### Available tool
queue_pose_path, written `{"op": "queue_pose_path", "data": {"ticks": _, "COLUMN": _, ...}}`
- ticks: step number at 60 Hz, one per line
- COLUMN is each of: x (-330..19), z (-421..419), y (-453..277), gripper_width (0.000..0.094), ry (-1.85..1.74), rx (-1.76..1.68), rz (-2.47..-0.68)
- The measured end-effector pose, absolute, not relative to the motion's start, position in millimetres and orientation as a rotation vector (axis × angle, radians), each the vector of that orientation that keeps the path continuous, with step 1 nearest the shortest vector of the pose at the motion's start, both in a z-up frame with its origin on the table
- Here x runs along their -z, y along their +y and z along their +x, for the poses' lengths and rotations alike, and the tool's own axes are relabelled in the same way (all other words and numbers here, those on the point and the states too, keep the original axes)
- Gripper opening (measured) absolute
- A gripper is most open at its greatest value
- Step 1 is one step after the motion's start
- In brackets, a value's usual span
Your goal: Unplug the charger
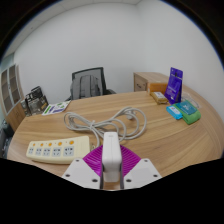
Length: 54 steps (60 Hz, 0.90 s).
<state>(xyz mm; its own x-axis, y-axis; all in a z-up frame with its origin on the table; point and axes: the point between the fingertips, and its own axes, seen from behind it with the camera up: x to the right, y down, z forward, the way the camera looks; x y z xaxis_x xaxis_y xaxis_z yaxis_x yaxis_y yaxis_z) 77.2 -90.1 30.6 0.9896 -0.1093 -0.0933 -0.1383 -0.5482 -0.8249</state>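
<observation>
My gripper (111, 172) is shut on a white charger block (111, 153), which stands upright between the two purple pads (92, 160). The charger's white cable (104, 124) runs from it in loops across the wooden table (150, 135) ahead of the fingers. A cream power strip (58, 149) with several sockets lies on the table to the left of the fingers. The charger is held apart from the strip, to its right.
A black office chair (88, 82) stands beyond the table. Small coloured boxes (182, 110) and a purple upright card (175, 85) sit at the table's right side. A wooden cabinet (150, 81) stands by the far wall; shelving is at the left.
</observation>
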Motion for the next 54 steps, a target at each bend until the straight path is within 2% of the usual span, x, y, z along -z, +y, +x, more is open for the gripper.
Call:
{"op": "queue_pose_path", "data": {"ticks": 3, "x": -28, "z": 84, "y": -90, "gripper_width": 0.0232, "ry": 0.196, "rx": -0.072, "rz": -2.131}}
{"op": "queue_pose_path", "data": {"ticks": 6, "x": -29, "z": 95, "y": -91, "gripper_width": 0.0294, "ry": 0.211, "rx": -0.076, "rz": -2.131}}
{"op": "queue_pose_path", "data": {"ticks": 13, "x": -18, "z": 120, "y": -99, "gripper_width": 0.0528, "ry": 0.22, "rx": -0.046, "rz": -2.176}}
{"op": "queue_pose_path", "data": {"ticks": 19, "x": -13, "z": 142, "y": -104, "gripper_width": 0.0774, "ry": 0.247, "rx": -0.049, "rz": -2.2}}
{"op": "queue_pose_path", "data": {"ticks": 21, "x": -14, "z": 151, "y": -106, "gripper_width": 0.0823, "ry": 0.245, "rx": -0.026, "rz": -2.202}}
{"op": "queue_pose_path", "data": {"ticks": 30, "x": -33, "z": 171, "y": -120, "gripper_width": 0.0861, "ry": 0.164, "rx": 0.099, "rz": -2.198}}
{"op": "queue_pose_path", "data": {"ticks": 54, "x": -151, "z": 127, "y": -233, "gripper_width": 0.0862, "ry": 0.149, "rx": 0.245, "rz": -2.127}}
